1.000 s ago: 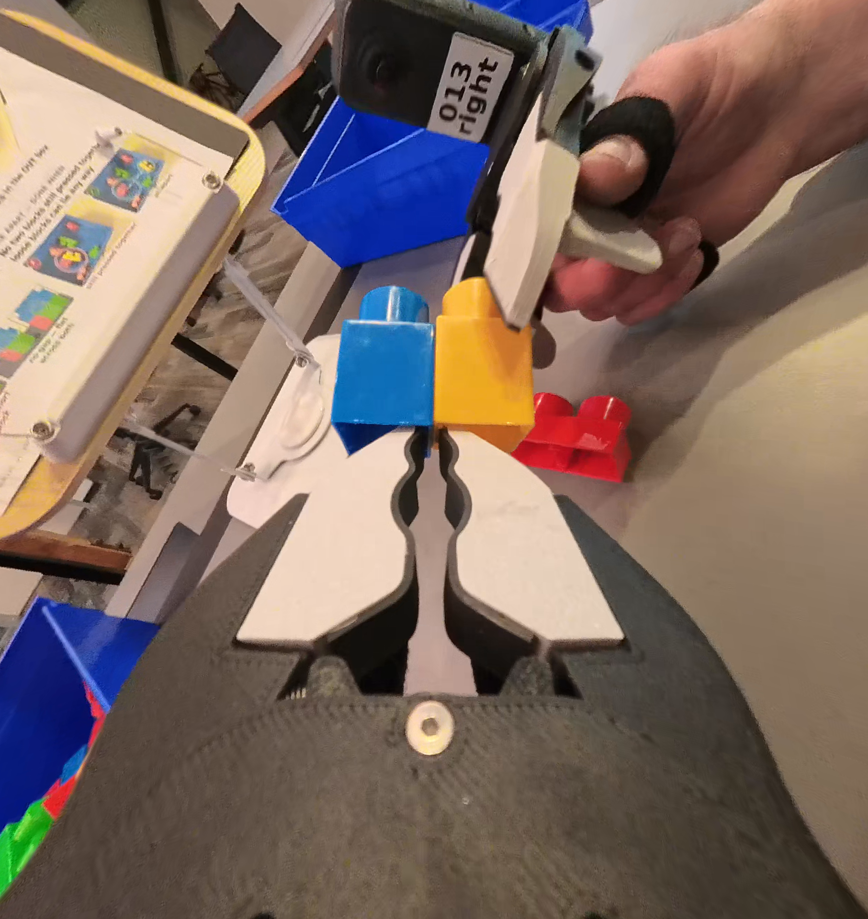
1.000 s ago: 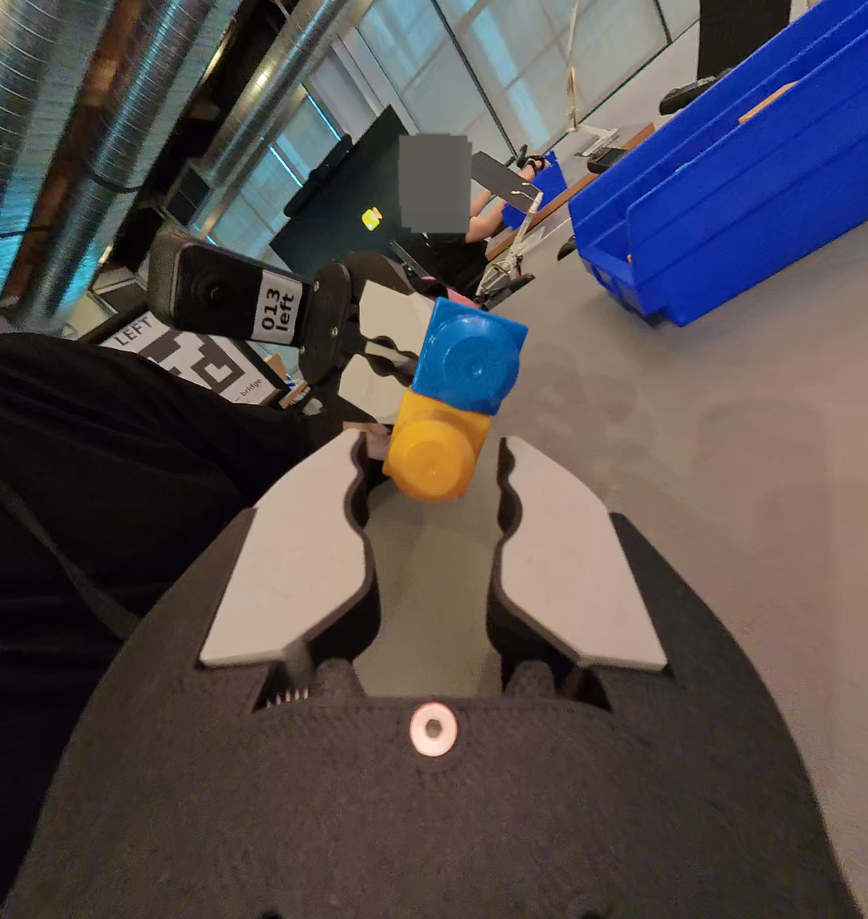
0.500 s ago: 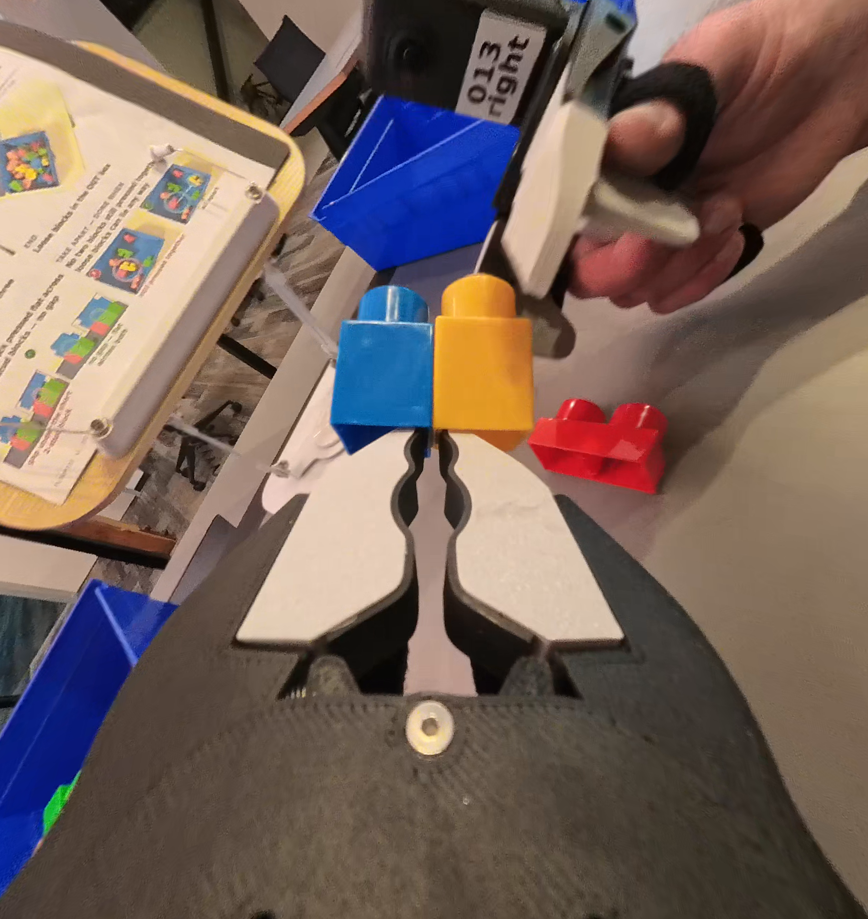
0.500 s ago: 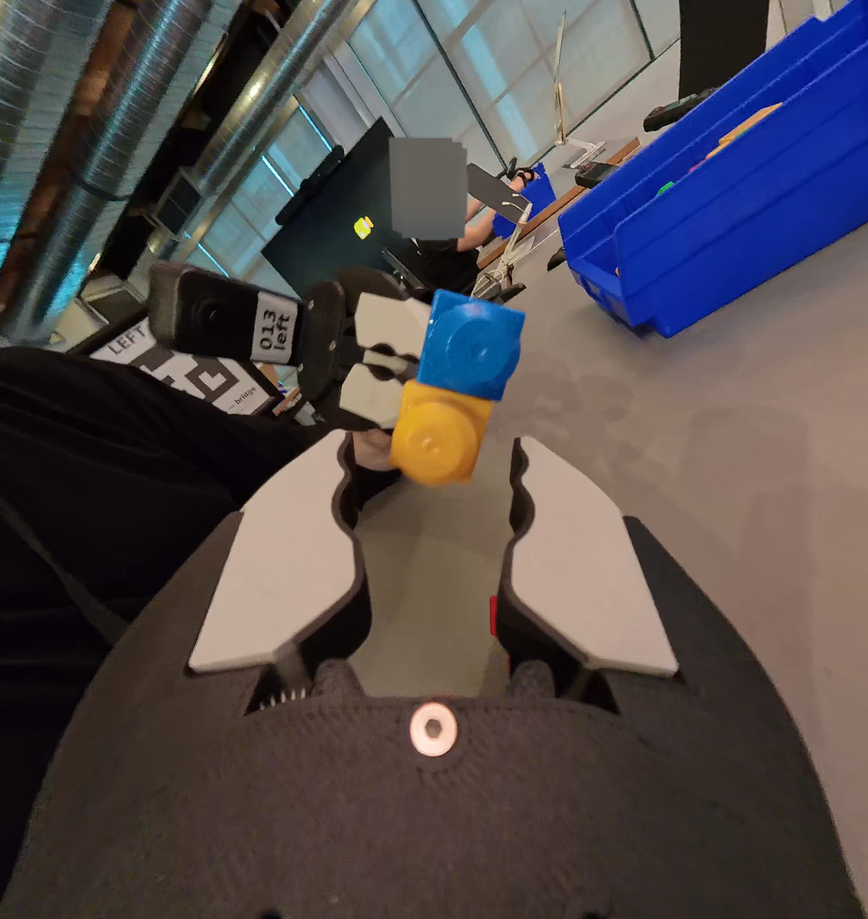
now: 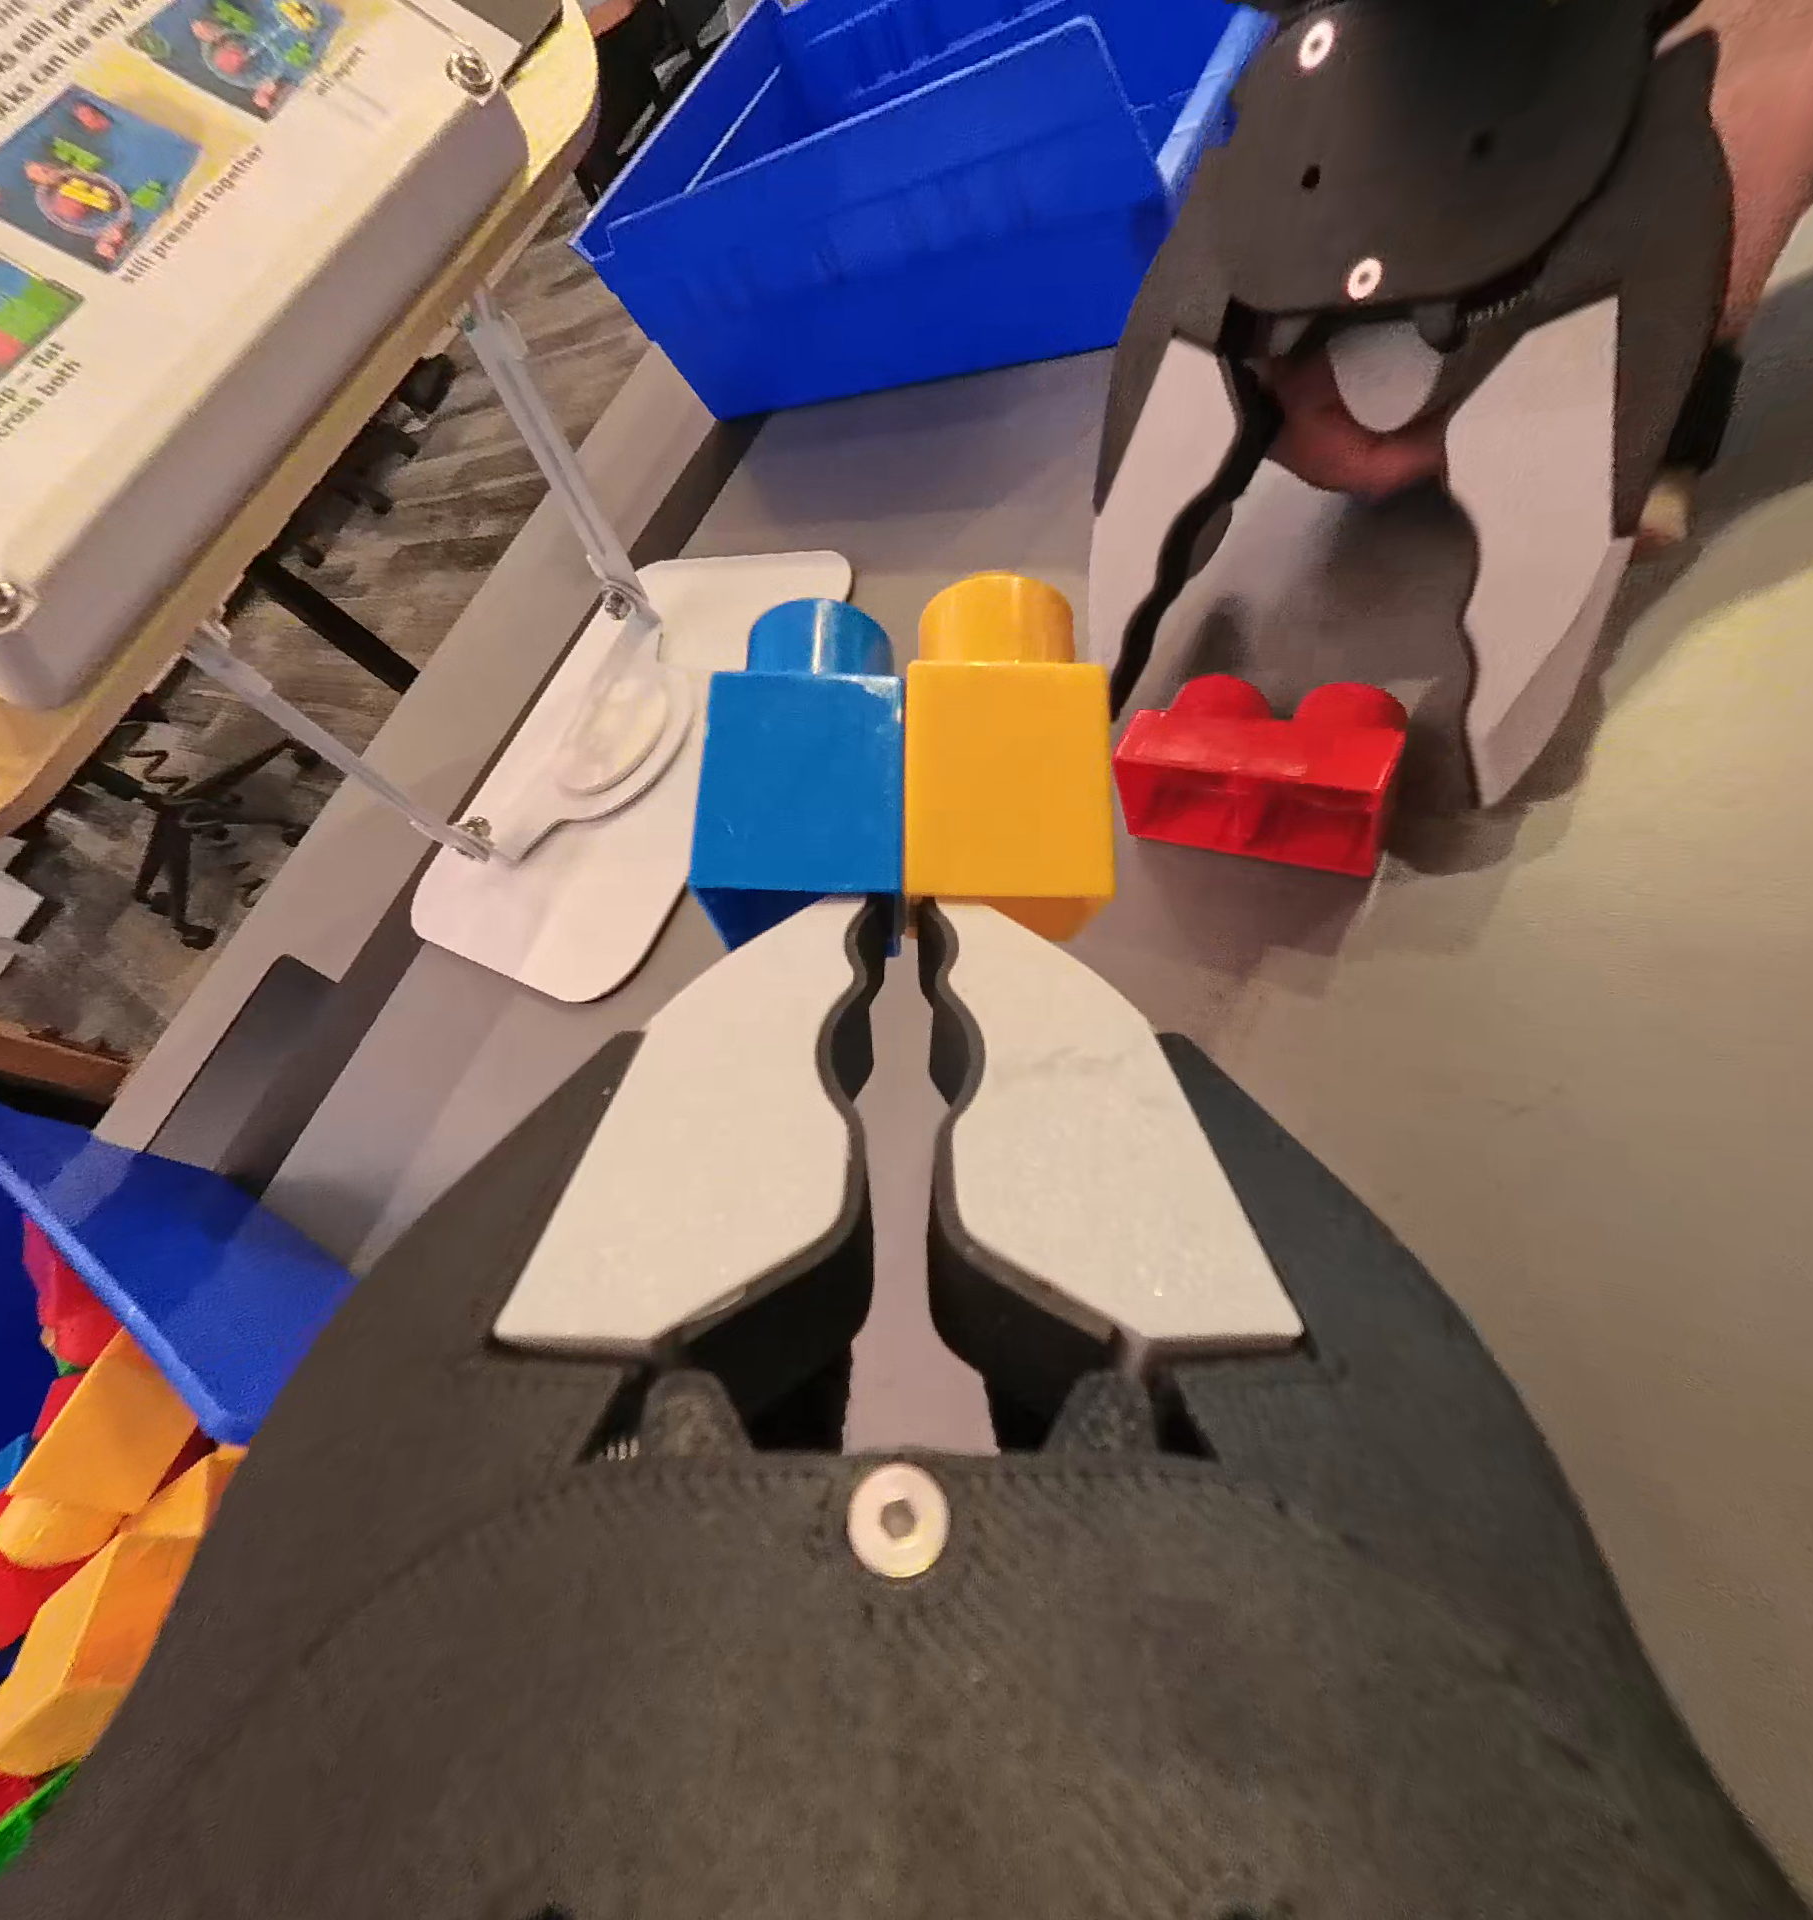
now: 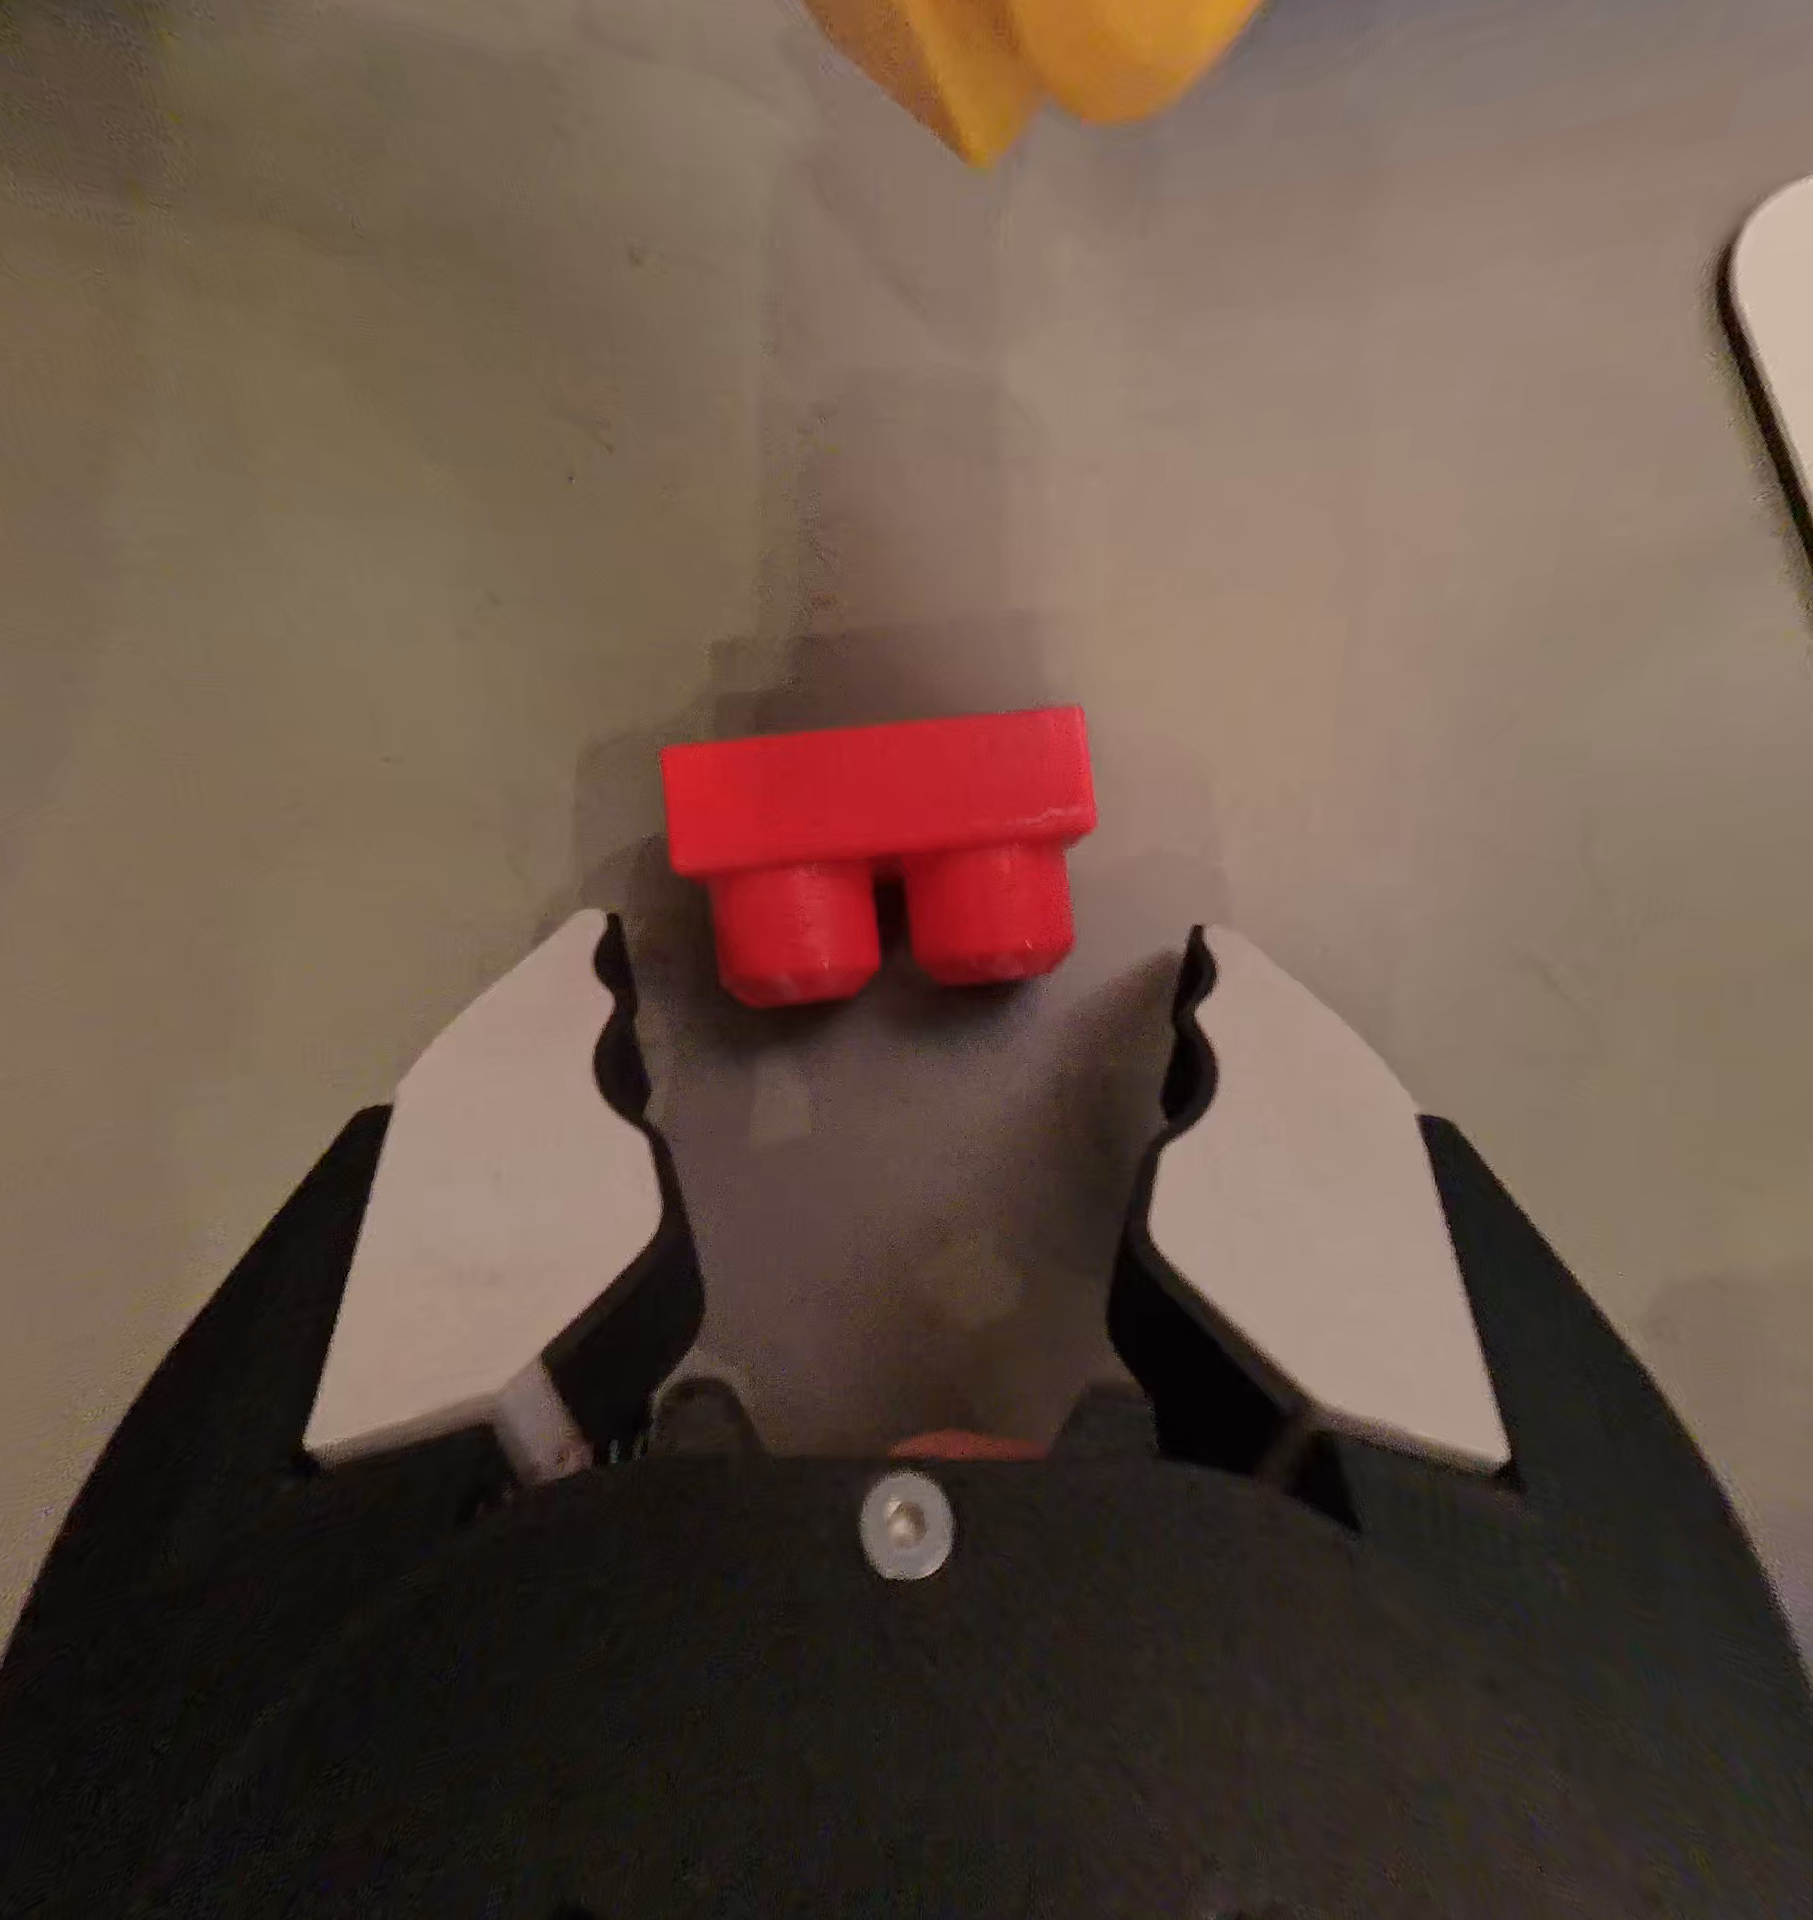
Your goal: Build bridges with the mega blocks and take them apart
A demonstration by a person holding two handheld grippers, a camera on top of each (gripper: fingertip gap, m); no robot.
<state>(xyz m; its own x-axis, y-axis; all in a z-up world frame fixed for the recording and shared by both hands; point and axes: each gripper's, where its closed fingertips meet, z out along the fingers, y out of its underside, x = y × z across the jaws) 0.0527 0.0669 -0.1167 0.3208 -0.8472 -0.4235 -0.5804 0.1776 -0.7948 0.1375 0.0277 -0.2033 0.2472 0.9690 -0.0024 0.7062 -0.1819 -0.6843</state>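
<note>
Pinching the adjoining walls of the blue block (image 5: 798, 790) and yellow block (image 5: 1006, 790), the left gripper (image 5: 907, 925) holds them beside the red block (image 6: 876, 800); the right gripper (image 6: 902, 945) spreads wide above it.

A blue block (image 5: 798, 790) and a yellow block (image 5: 1006, 784), each with one stud, are sitting side by side, touching, seemingly raised off the grey table (image 5: 1504, 1039). A red two-stud block (image 5: 1260, 774) is lying on the table just beside the yellow one.

The blue block (image 5: 798, 790) and yellow block (image 5: 1006, 779) are smooth, glossy plastic, as is the red block (image 5: 1255, 779). The desk (image 5: 1504, 1039) looks matt grey. The left tongs (image 5: 907, 925) have matt grey fingers (image 5: 736, 1143) on a rough, layered black plastic body with a shiny metal screw (image 5: 897, 1522). The blue bin (image 5: 881, 239) is smooth plastic.
</note>
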